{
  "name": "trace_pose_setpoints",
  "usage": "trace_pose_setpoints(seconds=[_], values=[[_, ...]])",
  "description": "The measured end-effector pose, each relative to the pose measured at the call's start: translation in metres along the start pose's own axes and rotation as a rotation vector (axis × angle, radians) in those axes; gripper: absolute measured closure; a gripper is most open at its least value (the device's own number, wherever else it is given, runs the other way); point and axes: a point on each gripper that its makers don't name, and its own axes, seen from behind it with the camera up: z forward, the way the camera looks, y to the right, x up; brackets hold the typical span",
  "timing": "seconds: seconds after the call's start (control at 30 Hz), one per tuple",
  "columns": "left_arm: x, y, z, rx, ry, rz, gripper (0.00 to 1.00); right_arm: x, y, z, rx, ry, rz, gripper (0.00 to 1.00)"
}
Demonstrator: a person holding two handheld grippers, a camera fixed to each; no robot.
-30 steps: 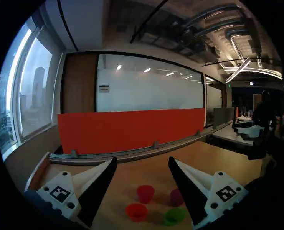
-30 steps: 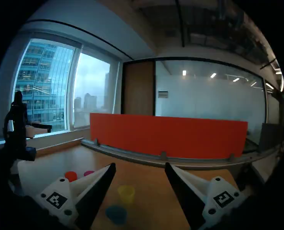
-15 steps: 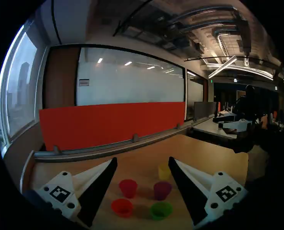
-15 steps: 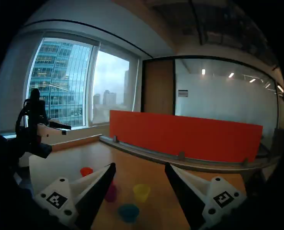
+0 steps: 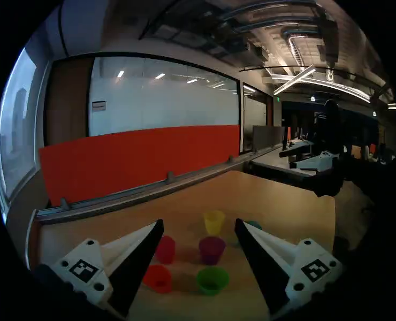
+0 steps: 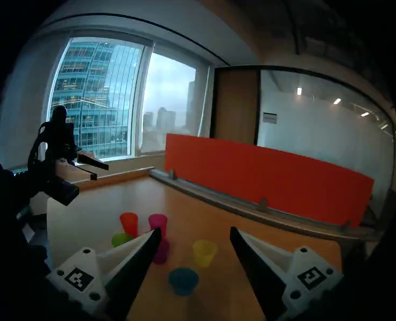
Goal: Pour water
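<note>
Crowding looked like the chief hazard. Six small plastic cups stood bunched near the middle of the pale wooden table point(image 5: 283, 198), some almost touching.

The left gripper point(image 5: 198, 221) hovered over one side of the cluster, its fingers wide apart and empty. The red plastic cup point(image 5: 158, 278) and green plastic cup point(image 5: 212, 280) were nearest it. The pink plastic cup point(image 5: 166, 249) and purple plastic cup point(image 5: 212, 250) stood behind those, and the yellow plastic cup point(image 5: 214, 221) stood farther back.

The right gripper point(image 6: 195, 230), likewise spread and holding nothing, faced the group from another side, with the teal plastic cup point(image 6: 183, 281) closest. No water could be made out in any cup, so which one was meant for pouring was unclear.

A finger lowered for an inner cup would probably nudge its neighbour. Cups this light would likely tip or slide, and too hard a squeeze could buckle a thin wall and slop liquid. Both grippers closing on the same cluster could also clash.

Around them, a long orange-red divider panel point(image 5: 139, 160) ran along the table's far edge. A tall window point(image 6: 101, 96) showed towers outside. Neither stood in the way, so only the cups hindered one another.
</note>
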Motion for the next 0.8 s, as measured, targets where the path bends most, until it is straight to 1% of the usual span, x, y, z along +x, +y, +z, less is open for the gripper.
trace_pose_setpoints(seconds=[0.17,0.33,0.57,0.8], values=[[-0.017,0.004,0.002,-0.013,-0.026,0.008,0.01,-0.012,-0.007,-0.001,0.026,-0.017,0.002,0.01],[-0.036,0.009,0.006,-0.03,-0.065,0.0,0.01,-0.028,-0.013,0.001,0.054,-0.054,0.006,0.01],[-0.057,0.014,0.009,-0.049,-0.097,-0.015,0.01,-0.047,-0.017,0.003,0.073,-0.097,0.0,0.01],[-0.075,0.016,0.012,-0.061,-0.124,-0.028,0.01,-0.066,-0.016,0.005,0.08,-0.128,0.011,0.01]])
